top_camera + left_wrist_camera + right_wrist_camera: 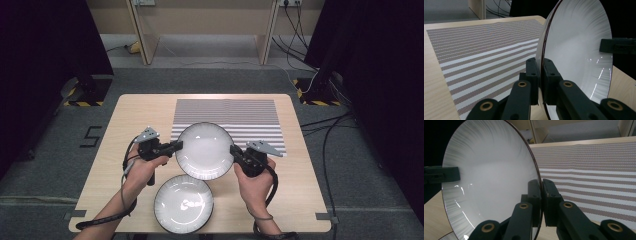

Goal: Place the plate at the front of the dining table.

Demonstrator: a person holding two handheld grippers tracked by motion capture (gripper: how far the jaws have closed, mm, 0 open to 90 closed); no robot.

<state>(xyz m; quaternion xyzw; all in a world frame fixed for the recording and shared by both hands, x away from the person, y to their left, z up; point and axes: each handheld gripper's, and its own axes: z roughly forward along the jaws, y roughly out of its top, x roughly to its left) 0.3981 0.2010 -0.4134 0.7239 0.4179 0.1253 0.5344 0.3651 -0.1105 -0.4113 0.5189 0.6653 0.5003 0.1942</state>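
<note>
My left tool, left of centre in the high view, is clamped on the left rim of the upper plate. That plate sits mid-frame, over the near edge of the striped mat on the table. My right tool pinches its right rim. A second plate lies below, at bottom centre.

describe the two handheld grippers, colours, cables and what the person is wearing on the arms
Both the left gripper and the right gripper are black, with brass-coloured pivot rings, a grey three-cornered plate on top and a black cable trailing back. The forearms are bare, with no sleeves in view.
</note>
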